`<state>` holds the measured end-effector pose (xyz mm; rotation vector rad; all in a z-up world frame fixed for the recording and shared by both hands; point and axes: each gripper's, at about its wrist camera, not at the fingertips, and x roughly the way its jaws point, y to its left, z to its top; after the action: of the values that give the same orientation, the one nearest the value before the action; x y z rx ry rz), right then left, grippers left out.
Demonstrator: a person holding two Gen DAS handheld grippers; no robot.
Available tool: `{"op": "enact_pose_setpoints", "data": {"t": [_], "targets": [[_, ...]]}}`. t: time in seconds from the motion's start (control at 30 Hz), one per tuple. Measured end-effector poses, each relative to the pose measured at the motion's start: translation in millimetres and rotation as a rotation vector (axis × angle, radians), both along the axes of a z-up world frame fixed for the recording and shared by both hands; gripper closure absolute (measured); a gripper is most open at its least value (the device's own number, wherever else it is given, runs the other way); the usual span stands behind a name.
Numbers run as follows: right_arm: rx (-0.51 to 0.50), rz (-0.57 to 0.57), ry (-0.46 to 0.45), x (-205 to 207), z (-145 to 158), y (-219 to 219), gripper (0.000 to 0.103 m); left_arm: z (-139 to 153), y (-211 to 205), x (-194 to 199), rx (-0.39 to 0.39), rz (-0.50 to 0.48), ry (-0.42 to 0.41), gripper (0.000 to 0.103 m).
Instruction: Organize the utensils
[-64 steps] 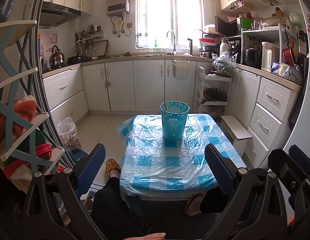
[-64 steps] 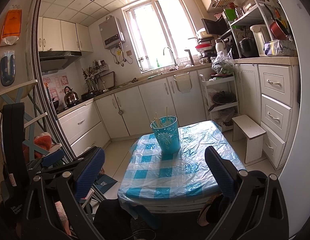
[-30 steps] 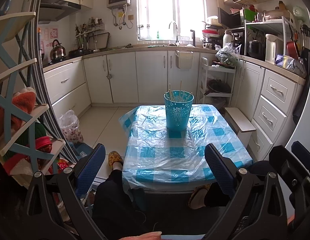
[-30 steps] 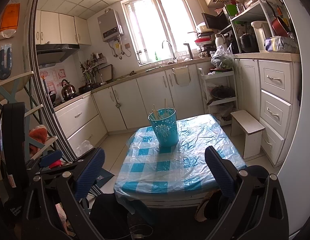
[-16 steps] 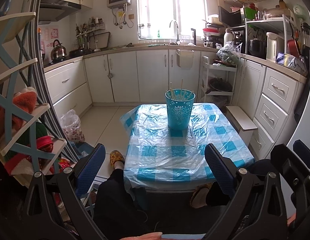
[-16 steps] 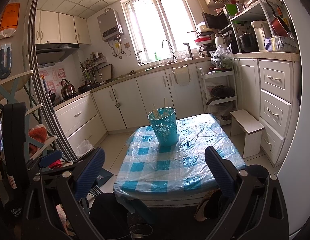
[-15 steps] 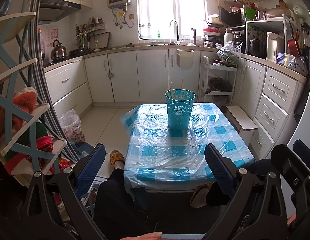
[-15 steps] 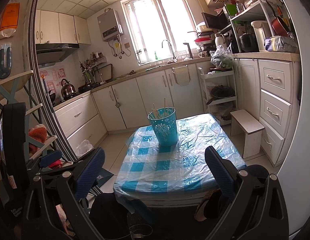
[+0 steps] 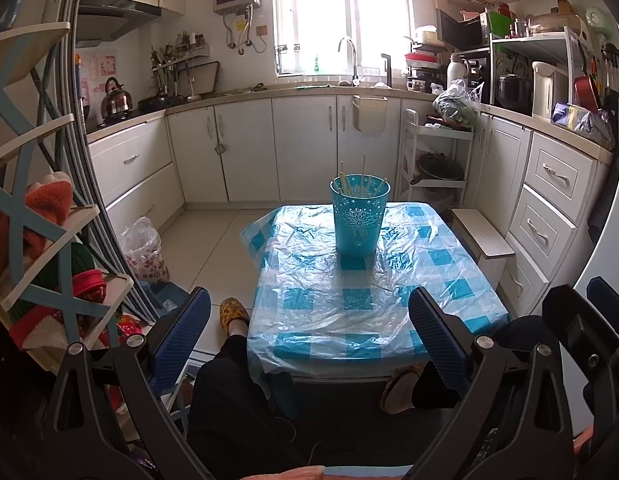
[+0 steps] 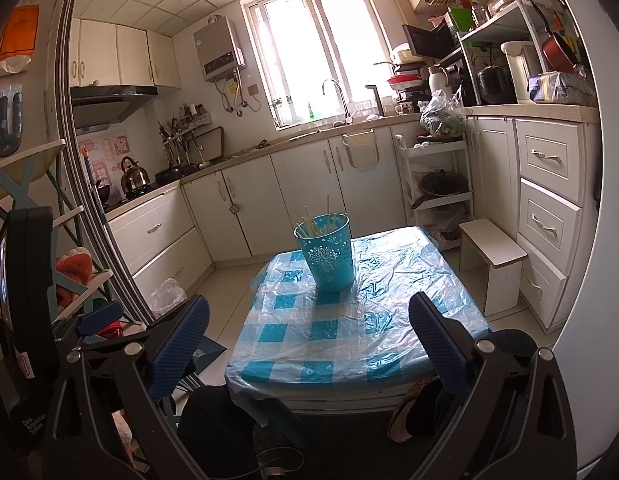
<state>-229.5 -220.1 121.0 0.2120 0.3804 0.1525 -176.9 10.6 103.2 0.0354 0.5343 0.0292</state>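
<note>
A teal perforated cup (image 9: 359,220) (image 10: 327,256) stands upright toward the far side of a low table (image 9: 441,284) (image 10: 409,280) covered in blue-checked cloth under clear plastic. Several chopsticks (image 9: 363,178) (image 10: 309,220) stick up out of the cup. My left gripper (image 9: 309,320) is held back from the table's near edge, open, with nothing between its blue pads. My right gripper (image 10: 309,328) is likewise open and empty, short of the near edge. The other gripper's body (image 9: 585,320) shows at the right of the left wrist view.
A person's legs (image 9: 229,392) and slippered feet (image 9: 233,312) are under the near side of the table. A small white stool (image 10: 493,264) stands right of it, white cabinets (image 9: 305,148) behind, a shelf rack (image 9: 33,240) to the left. A plastic bag (image 9: 143,250) lies on the floor.
Both wrist views have shifted slightly; the table and cup sit a little differently in frame. Both grippers stay open and empty. The cup and chopsticks have not moved.
</note>
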Motion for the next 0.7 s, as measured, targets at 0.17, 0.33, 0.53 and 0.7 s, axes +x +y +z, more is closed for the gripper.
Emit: {"op": "enact_pose_setpoints", "data": {"t": [0.17,0.33,0.53,0.7], "targets": [[-0.002,0.000,0.000,-0.4,-0.1,-0.3,0.007,0.8,-1.0,0.7,0.000,0.000,0.001,0.008],[-0.004,-0.001,0.000,-0.7,-0.2,1.1,0.007,0.3,-0.3,0.7,0.000,0.000,0.002,0.008],[-0.005,0.000,0.001,-1.0,-1.1,1.0,0.007,0.5,0.3,0.8,-0.001,0.000,0.002,0.008],[-0.005,0.000,0.002,-1.0,-1.1,0.9,0.007,0.1,1.1,0.4,-0.001,-0.001,0.002,0.008]]}}
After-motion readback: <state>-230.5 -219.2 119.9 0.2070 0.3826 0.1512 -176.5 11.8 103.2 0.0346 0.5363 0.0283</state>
